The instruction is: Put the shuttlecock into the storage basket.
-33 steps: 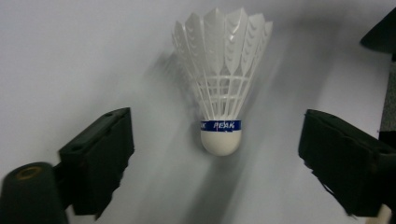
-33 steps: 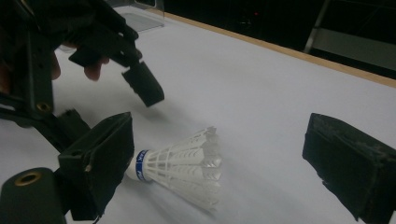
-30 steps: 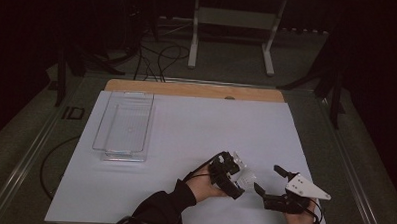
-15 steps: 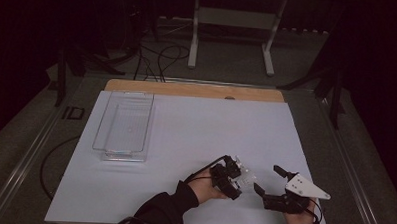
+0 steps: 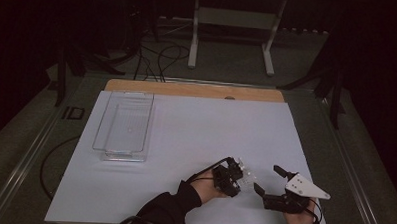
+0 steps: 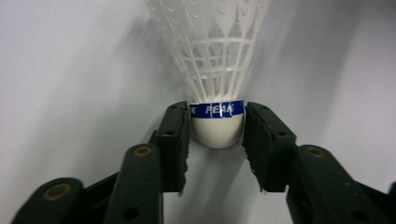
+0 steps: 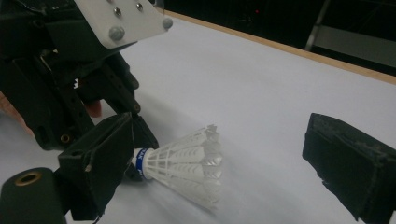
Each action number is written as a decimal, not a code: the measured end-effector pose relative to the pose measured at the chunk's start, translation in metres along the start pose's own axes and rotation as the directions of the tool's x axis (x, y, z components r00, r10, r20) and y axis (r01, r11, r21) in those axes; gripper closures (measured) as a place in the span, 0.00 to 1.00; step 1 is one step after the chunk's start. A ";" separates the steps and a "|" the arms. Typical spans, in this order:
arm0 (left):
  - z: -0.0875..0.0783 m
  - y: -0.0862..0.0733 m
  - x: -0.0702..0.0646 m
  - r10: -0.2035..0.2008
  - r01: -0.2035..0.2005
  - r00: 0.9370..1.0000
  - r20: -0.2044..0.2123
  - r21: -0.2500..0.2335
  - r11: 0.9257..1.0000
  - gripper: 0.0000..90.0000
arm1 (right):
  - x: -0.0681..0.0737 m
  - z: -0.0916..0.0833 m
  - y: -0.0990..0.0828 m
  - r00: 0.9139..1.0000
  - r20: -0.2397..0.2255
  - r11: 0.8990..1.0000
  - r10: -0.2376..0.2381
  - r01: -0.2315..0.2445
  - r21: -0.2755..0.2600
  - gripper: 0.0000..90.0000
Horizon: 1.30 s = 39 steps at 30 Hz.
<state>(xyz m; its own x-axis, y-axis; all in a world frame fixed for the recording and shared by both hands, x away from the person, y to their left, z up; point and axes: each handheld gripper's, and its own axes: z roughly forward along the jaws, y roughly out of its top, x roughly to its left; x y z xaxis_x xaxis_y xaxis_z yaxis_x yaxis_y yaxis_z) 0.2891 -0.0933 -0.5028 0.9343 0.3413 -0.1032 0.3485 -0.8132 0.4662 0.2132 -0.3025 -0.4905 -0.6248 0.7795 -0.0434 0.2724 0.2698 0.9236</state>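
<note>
The shuttlecock [image 6: 217, 70] lies on the white table [image 5: 185, 141] with its cork between the jaws of the left gripper [image 6: 217, 135], which press on it from either side at the blue band, so this gripper looks clamped on it. Its long axis runs straight out from those jaws, the skirt fanning away from them. The right gripper [image 7: 224, 154] is nearby with its jaws spread wide, grasping nothing, the skirt lying in the gap between them, nearer one jaw; the left is plainly the nearer hand.
</note>
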 end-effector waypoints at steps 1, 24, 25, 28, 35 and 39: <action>0.000 0.000 0.000 -0.001 0.001 1.000 0.003 0.002 1.000 0.71 | 0.000 0.000 0.000 1.000 0.002 1.000 0.002 -0.002 0.003 0.10; -0.017 -0.005 0.005 0.034 -0.035 0.999 0.034 0.052 0.998 0.74 | 0.000 -0.001 0.001 1.000 0.012 1.000 0.000 0.000 -0.003 0.10; -0.018 -0.005 0.005 0.036 -0.038 0.999 0.039 0.051 0.998 0.74 | 0.000 -0.001 0.001 1.000 0.011 1.000 0.000 0.000 -0.002 0.10; -0.020 -0.007 0.006 0.035 -0.038 0.998 0.060 0.052 0.998 0.74 | 0.000 -0.001 0.000 1.000 0.011 1.000 0.000 0.000 -0.002 0.10; -0.028 -0.008 0.007 0.051 -0.056 0.996 0.069 0.065 0.996 0.74 | 0.000 0.000 0.000 1.000 0.003 1.000 0.004 -0.004 0.000 0.10; -0.034 -0.011 0.009 0.053 -0.058 0.997 0.064 0.075 0.995 0.74 | 0.000 0.000 0.000 1.000 0.001 1.000 0.006 -0.006 -0.003 0.10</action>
<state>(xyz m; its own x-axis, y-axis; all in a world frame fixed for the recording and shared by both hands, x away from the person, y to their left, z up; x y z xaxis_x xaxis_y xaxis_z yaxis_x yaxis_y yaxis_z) 0.2912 -0.0647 -0.4792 0.9544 0.2664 -0.1343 0.2983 -0.8648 0.4040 0.2136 -0.3023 -0.4907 -0.6224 0.7818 -0.0379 0.2742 0.2632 0.9250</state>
